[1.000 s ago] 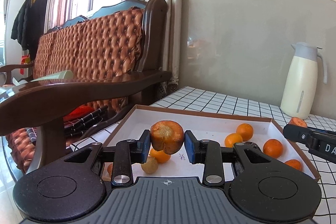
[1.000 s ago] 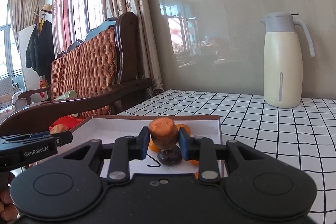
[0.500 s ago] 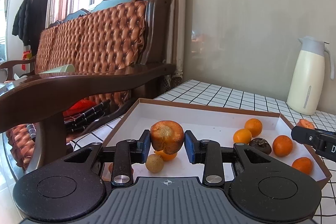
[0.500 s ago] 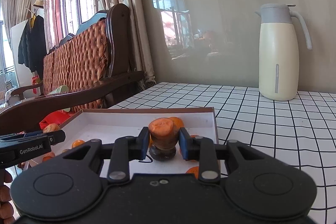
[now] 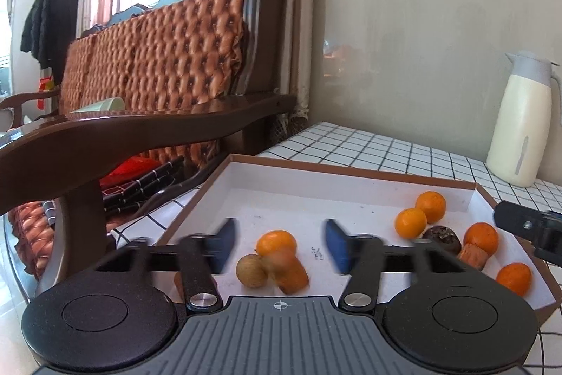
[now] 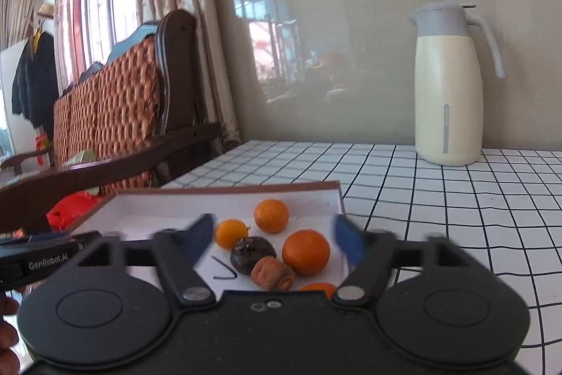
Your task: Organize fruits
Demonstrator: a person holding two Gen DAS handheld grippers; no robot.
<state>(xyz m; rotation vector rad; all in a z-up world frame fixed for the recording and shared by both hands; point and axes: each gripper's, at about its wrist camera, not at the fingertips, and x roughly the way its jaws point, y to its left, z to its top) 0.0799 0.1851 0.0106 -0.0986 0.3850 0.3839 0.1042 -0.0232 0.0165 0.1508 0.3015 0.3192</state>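
Left wrist view: the left gripper [image 5: 279,243] has just been opening; its jaws stand wide apart and blurred, gripping nothing. Below the gap a brown dried fruit [image 5: 286,271] lies loose in the tray [image 5: 351,169], blurred, touching a tan round fruit [image 5: 251,270] and an orange [image 5: 276,243]. Toward the tray's right end sit more oranges [image 5: 410,223], a dark fruit [image 5: 442,237] and a second dried fruit [image 5: 474,255], near the right gripper's tip [image 5: 527,229] at the rim.

Right wrist view: the right gripper [image 6: 274,238] has also just been opening, jaws wide, nothing between the pads. Its dried fruit [image 6: 273,273] rests on the tray floor [image 6: 158,217], touching the dark fruit [image 6: 252,253] and just beside a large orange [image 6: 305,252].

The tray's middle is bare white floor. Its far right corner meets the checked tablecloth [image 6: 439,199], which runs open to a cream jug [image 6: 448,86] by the wall. A sofa armrest [image 5: 140,136] hangs close along the tray's left side.
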